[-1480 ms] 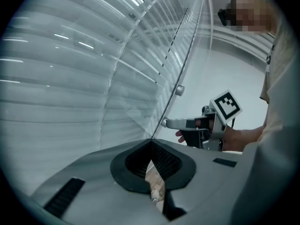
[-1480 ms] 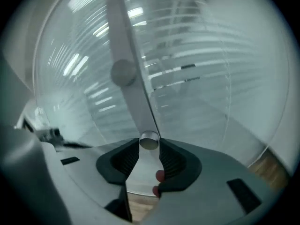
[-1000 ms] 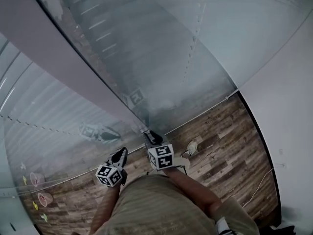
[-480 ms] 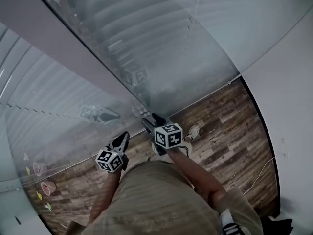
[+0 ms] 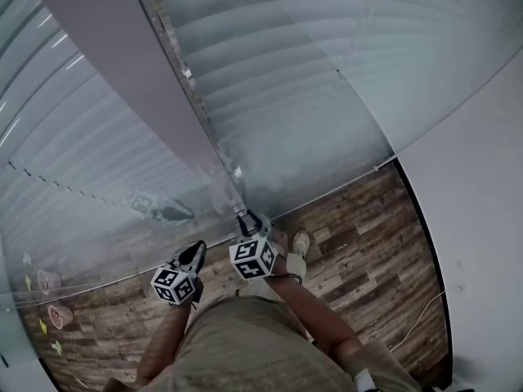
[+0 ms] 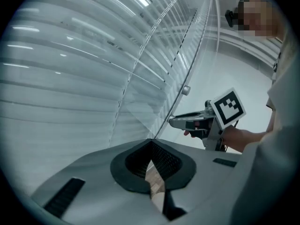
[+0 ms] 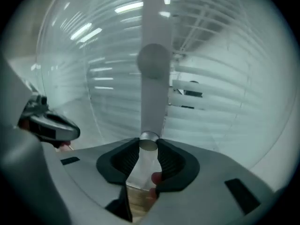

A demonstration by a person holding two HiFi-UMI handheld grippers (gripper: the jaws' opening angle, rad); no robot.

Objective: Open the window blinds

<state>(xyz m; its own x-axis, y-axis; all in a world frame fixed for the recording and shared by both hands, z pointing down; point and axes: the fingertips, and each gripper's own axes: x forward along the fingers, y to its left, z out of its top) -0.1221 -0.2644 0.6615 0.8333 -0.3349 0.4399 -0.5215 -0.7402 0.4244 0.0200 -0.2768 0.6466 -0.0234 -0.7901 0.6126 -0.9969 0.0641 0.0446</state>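
Observation:
Closed white slatted blinds cover the window, and a second set hangs left of a white post. A clear tilt wand hangs beside the post. My right gripper points up at the wand. Its jaws have just been closing, and in the right gripper view the pads press on the wand's metal-capped end. My left gripper sits lower and to the left, shut with nothing in it. It looks toward the right gripper.
Wood plank floor runs below the window. A white wall closes the right side, with a thin cable lying near it. Small coloured cups stand at the lower left. The person's shoe is just right of the right gripper.
The right gripper rose up and to the right along the wand, then came back down and left. The left gripper stayed low. The view swung, showing more of the right blind.

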